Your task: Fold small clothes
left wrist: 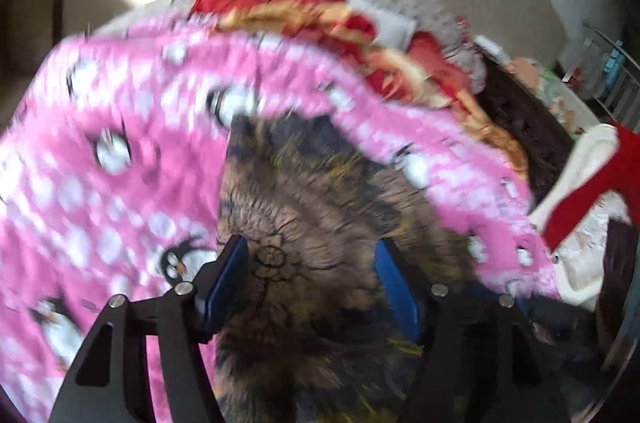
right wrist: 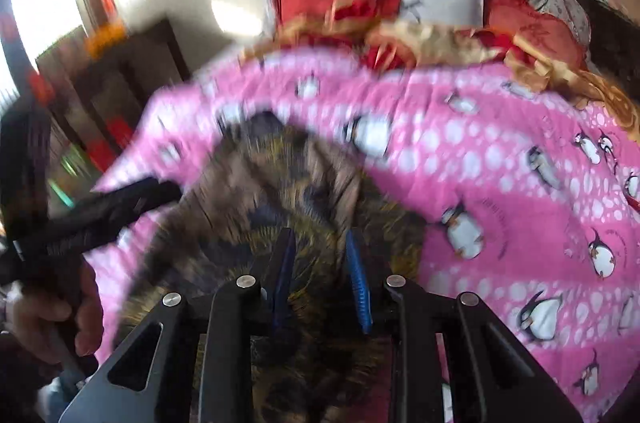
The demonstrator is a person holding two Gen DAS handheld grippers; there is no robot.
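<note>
On the pink penguin blanket (left wrist: 100, 111) — brown patterned garment (left wrist: 304, 191) between both open tongs.

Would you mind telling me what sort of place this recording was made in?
Most likely a bedroom at home: a pink penguin-print blanket covers what looks like a bed, pillows in red and floral covers are heaped behind it, and dark wooden furniture stands by the wall.

bright daylight, heavy motion blur, fisheye

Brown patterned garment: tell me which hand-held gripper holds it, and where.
The brown patterned garment lies between the blue pads of both the left hand-held gripper and right hand-held gripper. Blur hides whether either clamps it.
</note>
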